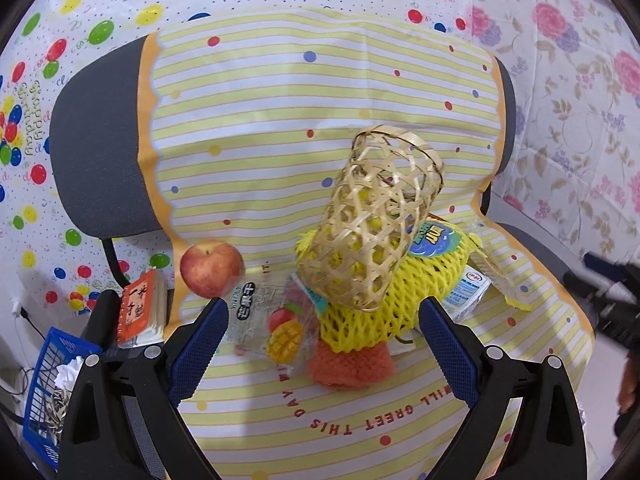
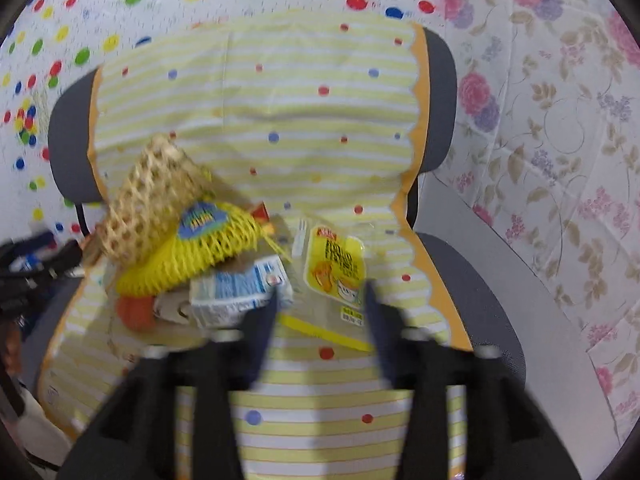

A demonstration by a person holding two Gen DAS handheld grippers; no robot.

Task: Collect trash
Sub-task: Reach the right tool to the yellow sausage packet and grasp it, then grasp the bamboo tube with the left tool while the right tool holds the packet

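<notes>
Right now both grippers, left gripper and right gripper, hover with jaws apart and empty; the trash pile sits on the chair's striped cover, snack wrapper at 12 o'clock of the right jaws.

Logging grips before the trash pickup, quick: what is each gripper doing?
Left gripper: open, holding nothing.
Right gripper: open, holding nothing; picture blurred.
</notes>
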